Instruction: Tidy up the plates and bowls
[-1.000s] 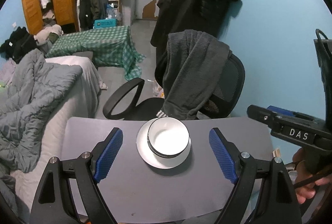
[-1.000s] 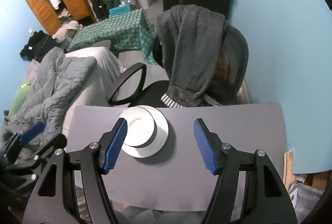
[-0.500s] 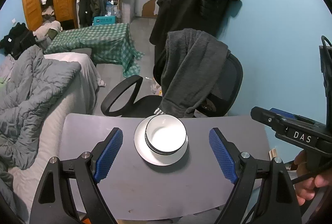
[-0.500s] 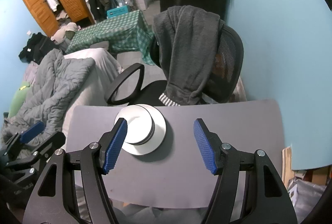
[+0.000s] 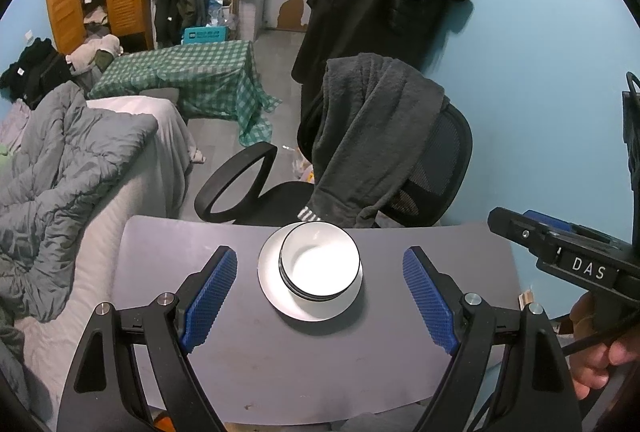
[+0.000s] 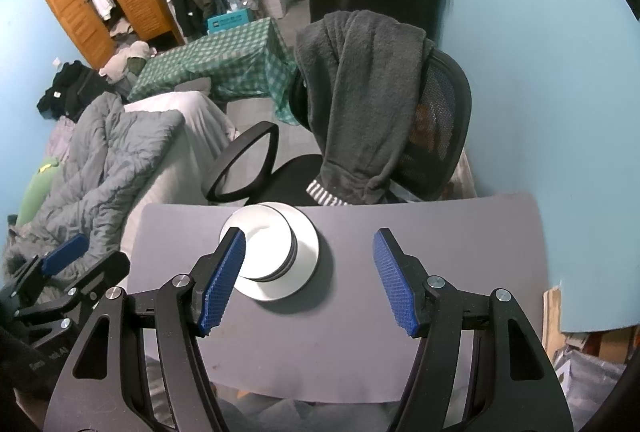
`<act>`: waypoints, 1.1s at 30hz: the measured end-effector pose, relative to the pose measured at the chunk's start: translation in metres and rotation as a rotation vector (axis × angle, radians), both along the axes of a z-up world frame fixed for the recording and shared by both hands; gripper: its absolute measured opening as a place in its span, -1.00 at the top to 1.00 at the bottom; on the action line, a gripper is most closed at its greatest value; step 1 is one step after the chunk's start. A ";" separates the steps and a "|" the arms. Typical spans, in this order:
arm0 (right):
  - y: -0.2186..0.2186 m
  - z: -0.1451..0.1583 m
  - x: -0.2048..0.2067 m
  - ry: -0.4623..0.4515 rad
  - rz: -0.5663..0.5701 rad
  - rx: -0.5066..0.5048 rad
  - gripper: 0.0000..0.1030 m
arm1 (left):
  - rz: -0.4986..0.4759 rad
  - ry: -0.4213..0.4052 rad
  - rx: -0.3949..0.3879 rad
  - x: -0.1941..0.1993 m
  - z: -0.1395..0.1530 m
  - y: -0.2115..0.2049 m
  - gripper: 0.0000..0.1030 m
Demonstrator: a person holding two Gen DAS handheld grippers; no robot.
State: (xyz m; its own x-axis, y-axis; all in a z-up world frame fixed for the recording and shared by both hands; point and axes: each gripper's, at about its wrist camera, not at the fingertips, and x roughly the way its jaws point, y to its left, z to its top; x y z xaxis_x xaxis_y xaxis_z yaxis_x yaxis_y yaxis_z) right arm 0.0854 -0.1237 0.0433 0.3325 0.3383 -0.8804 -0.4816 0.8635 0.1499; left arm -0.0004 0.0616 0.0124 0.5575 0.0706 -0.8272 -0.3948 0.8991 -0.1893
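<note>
Grey tabletop point(image 5: 248, 360) against a blue wall, carrying stacked white bowls point(image 5: 320, 261) nested on a white plate point(image 5: 272, 284), near the far edge. Centred ahead of the left gripper point(image 5: 320, 296), ahead and left of the right gripper point(image 6: 308, 282); both spread wide, holding nothing, clear of the crockery. Stack looking finished. Risk from here: clipping the bowl rim with a blue pad point(image 6: 222, 282), sliding the stack off toward the office chair point(image 5: 432, 168).

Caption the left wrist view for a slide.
Open left gripper hovers over a grey table, framing stacked bowls on a white plate.
</note>
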 end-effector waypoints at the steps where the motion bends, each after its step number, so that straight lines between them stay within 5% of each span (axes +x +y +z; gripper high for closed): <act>1: 0.000 0.001 0.000 0.001 0.003 -0.001 -0.27 | 0.002 0.002 -0.003 0.001 0.000 0.001 -0.68; 15: 0.011 -0.002 0.008 0.011 0.021 -0.008 -0.27 | 0.037 0.024 -0.085 0.009 -0.004 0.015 -0.68; 33: 0.016 -0.005 0.013 0.026 0.027 -0.010 -0.27 | 0.029 0.031 -0.028 0.014 -0.003 0.014 -0.68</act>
State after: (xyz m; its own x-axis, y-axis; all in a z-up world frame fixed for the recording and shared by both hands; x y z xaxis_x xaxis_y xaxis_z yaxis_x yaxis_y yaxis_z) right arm 0.0987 -0.1074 0.0385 0.3008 0.3378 -0.8919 -0.5005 0.8519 0.1539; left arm 0.0132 0.0756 0.0097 0.5296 0.0631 -0.8459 -0.4270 0.8815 -0.2016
